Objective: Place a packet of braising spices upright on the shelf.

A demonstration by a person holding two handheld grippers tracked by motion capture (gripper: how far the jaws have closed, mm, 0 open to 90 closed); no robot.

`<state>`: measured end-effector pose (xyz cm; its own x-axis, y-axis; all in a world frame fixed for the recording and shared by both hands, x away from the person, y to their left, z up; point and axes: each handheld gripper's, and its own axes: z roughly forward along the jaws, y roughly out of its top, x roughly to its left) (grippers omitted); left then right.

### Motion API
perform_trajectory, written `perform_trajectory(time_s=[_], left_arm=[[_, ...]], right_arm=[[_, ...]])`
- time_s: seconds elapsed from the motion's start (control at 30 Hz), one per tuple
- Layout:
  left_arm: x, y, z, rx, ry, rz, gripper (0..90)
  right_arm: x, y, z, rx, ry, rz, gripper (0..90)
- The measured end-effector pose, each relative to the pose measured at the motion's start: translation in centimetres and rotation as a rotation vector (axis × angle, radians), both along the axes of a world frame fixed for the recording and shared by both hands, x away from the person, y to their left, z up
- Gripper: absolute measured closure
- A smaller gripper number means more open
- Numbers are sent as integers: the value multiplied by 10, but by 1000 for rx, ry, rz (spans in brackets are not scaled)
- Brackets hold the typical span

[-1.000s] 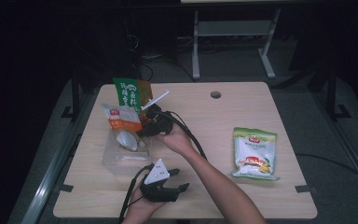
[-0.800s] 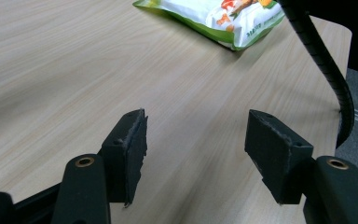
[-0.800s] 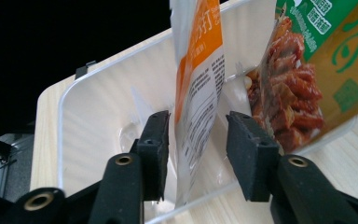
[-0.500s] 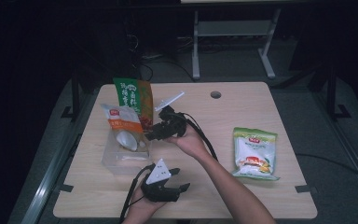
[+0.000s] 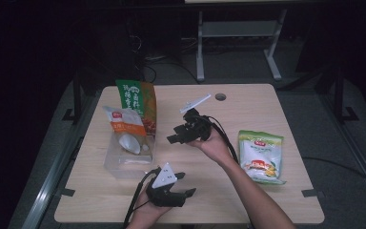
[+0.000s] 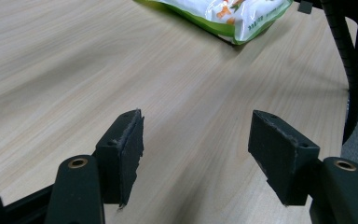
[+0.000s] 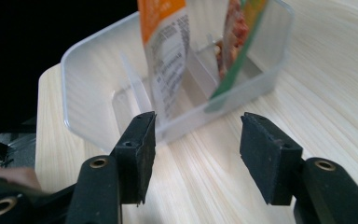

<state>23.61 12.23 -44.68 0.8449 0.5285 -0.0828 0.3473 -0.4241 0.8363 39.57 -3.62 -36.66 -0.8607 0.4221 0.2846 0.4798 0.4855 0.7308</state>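
Both your hand-held grippers gaped wide, empty: left (image 5: 178, 183) resting low, right (image 5: 178, 135) facing the clear bin (image 5: 124, 164). The green pouch (image 5: 259, 155) lay flat on the surface (image 5: 219, 200); soft, crinkly, probably light, best pinched at an edge seam.

One light wooden desk (image 5: 248, 102) carries everything. On it stands one clear plastic bin (image 5: 124, 160) with thin dividers inside. Snack packets number three: one tall green-and-orange packet (image 5: 137, 107) and one white-and-orange packet (image 5: 124, 131), both upright in the bin, and one flat green-and-white packet (image 5: 261, 155) lying apart on the desk. There are two black claws, the left claw (image 5: 183, 186) and the right claw (image 5: 174, 136), each with two padded jaws set wide with bare gaps between. One round hole (image 5: 220, 97) sits in the desk near its far edge.
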Motion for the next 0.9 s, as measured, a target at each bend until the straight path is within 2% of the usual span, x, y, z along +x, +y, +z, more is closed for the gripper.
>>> perform_trajectory(time_s=[0.37,0.5,0.67,0.9], left_arm=[[2,0,-1,-13,14,2,333],[3,1,-1,-1,12,0,327],[4,1,-1,-4,10,4,321],[4,-1,-1,-9,1,0,319]], right_arm=[[-5,-41,-4,12,16,-54,411],[-8,-56,-7,7,20,-79,395],[-11,-74,-8,6,27,-113,383],[-18,-90,-10,-2,32,-137,366]])
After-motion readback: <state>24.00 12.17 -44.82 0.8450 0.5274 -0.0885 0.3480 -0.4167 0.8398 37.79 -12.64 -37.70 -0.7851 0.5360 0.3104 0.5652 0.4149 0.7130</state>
